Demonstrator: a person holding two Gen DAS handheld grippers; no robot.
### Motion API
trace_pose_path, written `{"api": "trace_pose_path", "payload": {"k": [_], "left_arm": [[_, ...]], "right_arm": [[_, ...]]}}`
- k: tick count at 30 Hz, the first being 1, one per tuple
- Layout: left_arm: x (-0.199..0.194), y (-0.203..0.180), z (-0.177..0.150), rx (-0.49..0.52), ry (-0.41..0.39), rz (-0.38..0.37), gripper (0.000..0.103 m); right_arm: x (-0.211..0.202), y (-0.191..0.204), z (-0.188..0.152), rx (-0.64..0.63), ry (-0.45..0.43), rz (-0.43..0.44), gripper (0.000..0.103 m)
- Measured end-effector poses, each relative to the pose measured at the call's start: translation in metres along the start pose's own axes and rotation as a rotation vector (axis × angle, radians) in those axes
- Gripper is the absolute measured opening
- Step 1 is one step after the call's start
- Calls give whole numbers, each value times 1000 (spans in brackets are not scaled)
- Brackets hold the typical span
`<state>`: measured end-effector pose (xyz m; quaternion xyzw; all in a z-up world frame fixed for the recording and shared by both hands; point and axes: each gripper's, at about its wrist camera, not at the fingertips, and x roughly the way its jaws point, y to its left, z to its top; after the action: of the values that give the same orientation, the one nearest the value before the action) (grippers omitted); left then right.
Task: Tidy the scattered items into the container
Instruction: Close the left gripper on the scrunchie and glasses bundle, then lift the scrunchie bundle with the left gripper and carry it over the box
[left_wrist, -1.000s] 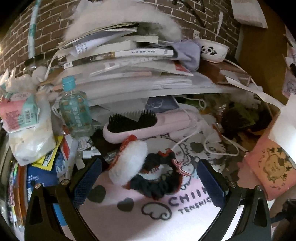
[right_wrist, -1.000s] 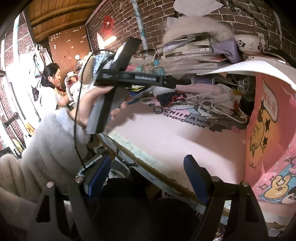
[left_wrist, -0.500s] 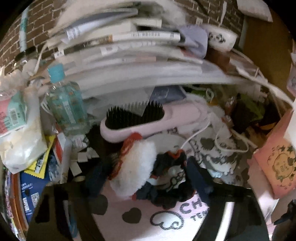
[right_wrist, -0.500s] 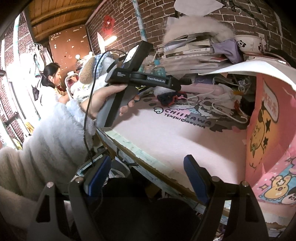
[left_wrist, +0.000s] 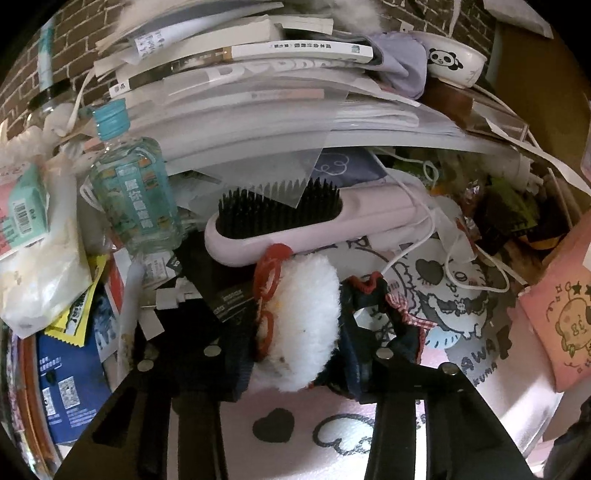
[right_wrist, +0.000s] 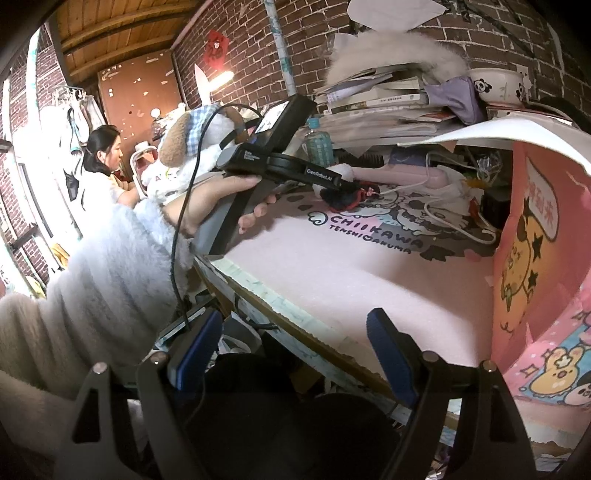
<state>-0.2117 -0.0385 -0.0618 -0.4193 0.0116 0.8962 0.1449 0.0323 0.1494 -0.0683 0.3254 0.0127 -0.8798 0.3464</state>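
Plainly the biggest risk is the clutter behind the mat: the scrunchie lies just in front of the pink brush, whose white cord runs close by, so a careless lift could drag brush or cord along and nudge the bottle. A smaller risk is a partial hold. The white pompom is soft and may squash out, leaving only the dark fabric ring pinched and the piece dangling or dropping short of the container, which I cannot pick out for certain.

The left gripper has just been closing, and its jaws now press on the pompom from both sides. The right gripper hangs off the table edge, jaws wide apart and empty.
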Motion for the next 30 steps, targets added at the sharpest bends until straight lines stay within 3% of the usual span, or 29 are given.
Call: {"api": "trace_pose_path", "payload": {"k": [15, 30], "left_arm": [[-13, -1, 3, -3, -38, -28, 27], [-64, -21, 13, 30, -130, -18, 27]], "right_arm": [[1, 0, -1, 0, -3, 0, 78], [0, 6, -1, -15, -6, 0, 78]]}}
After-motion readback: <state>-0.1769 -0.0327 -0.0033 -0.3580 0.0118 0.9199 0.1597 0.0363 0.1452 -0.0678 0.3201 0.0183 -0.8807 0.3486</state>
